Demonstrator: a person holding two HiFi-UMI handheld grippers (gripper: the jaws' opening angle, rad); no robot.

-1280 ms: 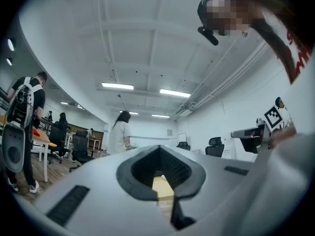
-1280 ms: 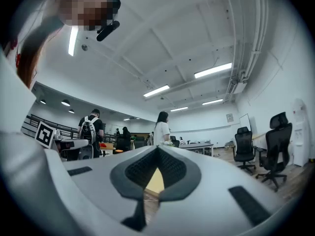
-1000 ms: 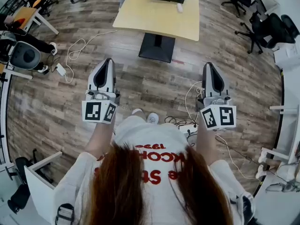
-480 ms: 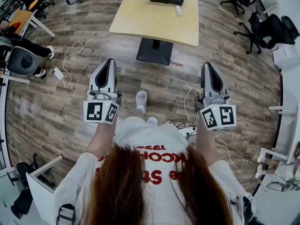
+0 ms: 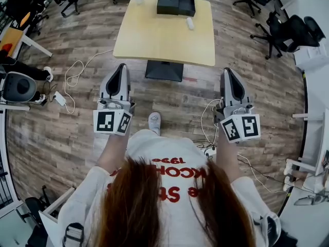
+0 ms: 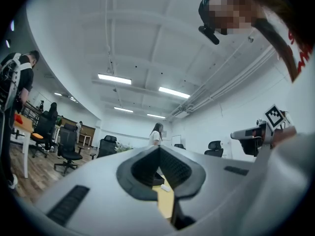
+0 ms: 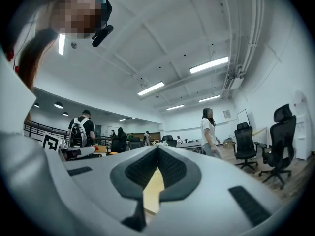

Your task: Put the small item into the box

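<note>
Presently, left jaws: closed, tips met, nothing gripped; part of the bench top and the small item are seen through the gap behind the tips.
Right jaws: closed as well, nothing gripped; a strip of the bench top is seen through the gap.
Left gripper (image 5: 122, 67): held in the air short of the bench's near edge, toward its left corner, and pointed at the bench.
Right gripper (image 5: 226, 71): held short of the bench's near edge, just outside its right corner, level with the left gripper.
Small item (image 5: 190, 23): white, laid on the bench top in its far right part, just beside the near side of the box.
Box (image 5: 176, 1): black, set at the far edge of the bench, about midway along it.
Bench (image 5: 164, 37): pale yellow top, carried on a dark pedestal base (image 5: 164, 70).
Shoe (image 5: 154, 121): white, planted on the floor on the near side of the bench's base.
Cable (image 5: 77, 71): white, looped on the wooden floor to the left of the bench.
Office chairs (image 5: 288, 27): black, grouped to the right of the bench.
</note>
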